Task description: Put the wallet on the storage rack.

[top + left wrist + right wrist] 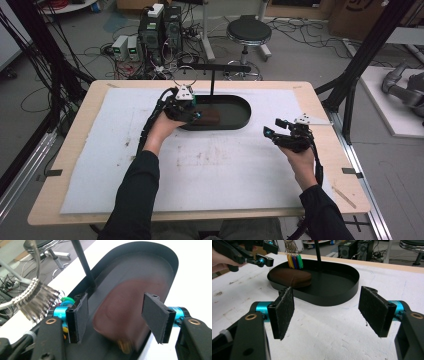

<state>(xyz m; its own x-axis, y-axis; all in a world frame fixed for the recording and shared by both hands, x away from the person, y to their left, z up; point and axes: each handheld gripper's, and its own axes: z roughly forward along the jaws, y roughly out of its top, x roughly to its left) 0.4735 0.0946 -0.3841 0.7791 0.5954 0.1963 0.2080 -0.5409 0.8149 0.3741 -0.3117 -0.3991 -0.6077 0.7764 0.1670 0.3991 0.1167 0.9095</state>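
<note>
Brown soft leather pouch [289, 277]: we log it lying in the black oval metal tray [342, 293] on the table, left hand-held gripper [120, 315] spread astride it, untouched, right hand-held gripper [329, 307] spread, idle.

In the left gripper view the brown pouch [125, 315] in the black tray [160, 262] is smeared by blur (its brass fitting too), and the tray's near end is cut off below.
</note>
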